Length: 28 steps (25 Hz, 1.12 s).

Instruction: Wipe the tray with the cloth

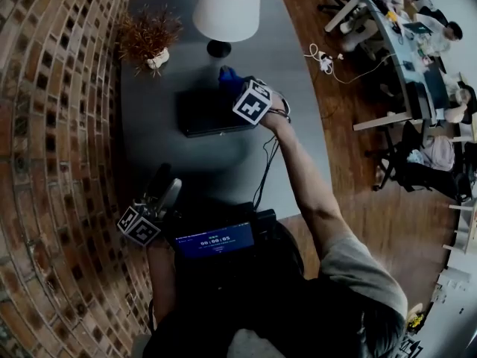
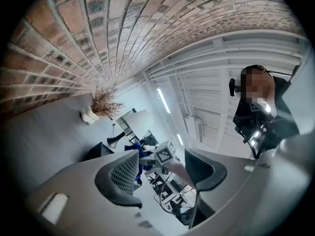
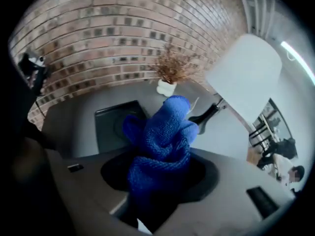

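Observation:
A dark rectangular tray [image 1: 212, 114] lies on the grey table [image 1: 291, 66], between the plant and the table's near edge. Over the tray's far right corner my right gripper [image 1: 237, 84] points steeply down, shut on a bunched blue cloth [image 1: 228, 74]. In the right gripper view the cloth [image 3: 165, 136] fills the space between the jaws of that gripper [image 3: 160, 181], and the tray [image 3: 115, 124] lies beyond it to the left. My left gripper [image 1: 165, 187] hovers at the table's near left edge, open and empty. Its own view shows the jaws of the left gripper [image 2: 165, 173] apart, with the tray [image 2: 101, 151] and cloth [image 2: 133, 154] far ahead.
A white-shaded lamp [image 1: 226, 10] with a black base stands just behind the tray. A dried plant in a white pot [image 1: 151, 42] sits at the back left. A brick wall [image 1: 52, 125] runs along the table's left side. Desks with seated people [image 1: 417, 36] are far right.

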### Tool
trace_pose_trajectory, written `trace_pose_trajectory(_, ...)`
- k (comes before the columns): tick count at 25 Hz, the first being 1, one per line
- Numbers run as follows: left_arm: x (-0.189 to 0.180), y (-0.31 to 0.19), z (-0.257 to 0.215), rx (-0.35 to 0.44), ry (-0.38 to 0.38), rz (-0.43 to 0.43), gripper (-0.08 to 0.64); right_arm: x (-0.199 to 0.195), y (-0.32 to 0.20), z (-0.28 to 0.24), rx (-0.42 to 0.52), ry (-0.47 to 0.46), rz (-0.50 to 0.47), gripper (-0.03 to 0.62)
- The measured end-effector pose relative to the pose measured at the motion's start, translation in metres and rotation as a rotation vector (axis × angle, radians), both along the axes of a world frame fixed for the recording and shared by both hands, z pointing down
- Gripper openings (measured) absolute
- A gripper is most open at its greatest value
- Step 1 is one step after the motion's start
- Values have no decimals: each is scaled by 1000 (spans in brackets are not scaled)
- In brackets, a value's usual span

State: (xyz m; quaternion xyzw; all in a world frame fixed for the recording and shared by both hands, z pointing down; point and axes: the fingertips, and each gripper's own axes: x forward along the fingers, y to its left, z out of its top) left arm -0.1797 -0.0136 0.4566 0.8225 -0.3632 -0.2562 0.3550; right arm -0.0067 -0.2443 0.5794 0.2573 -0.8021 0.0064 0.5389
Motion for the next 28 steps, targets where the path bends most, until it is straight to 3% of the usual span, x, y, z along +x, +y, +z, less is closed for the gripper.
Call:
trace_pose_trajectory(2,2,2,-2,-1,-3,0,299,5,-15,23,-39,35,21,210)
trace_pose_trajectory(4,1,4,-4,-1,-8,-6,299,5,-3,43,-61,119,-44,210)
trace_pose_trajectory(6,-4,5,-5,-2,-13,-18,299,1,28,46,-68,193,-134,209)
trace_pose_trajectory(9,-10,4,-1,-13,-12,-33,299,4,97,46,-184,288,-285,206)
trace_pose_trajectory(12,-8,4,4,-22,-7,-27,299,15,138,40,-309,282,-354,207)
trace_pose_trajectory(14,-6,2,5,-17,-2,-16,299,23,106,26,-234,239,-270,207)
trace_pose_trajectory(16,-3,0,6,-12,1,-5,299,31,43,6,-66,224,-146,207)
trace_pose_trajectory(18,0,0,7,-8,1,6,299,34,-8,-1,36,226,-74,207)
trace_pose_trajectory(22,6,3,-2,6,-11,6,299,40,-18,39,-8,340,-158,207)
trace_pose_trajectory(28,2,1,6,-28,-43,11,295,47,50,42,11,440,-267,207)
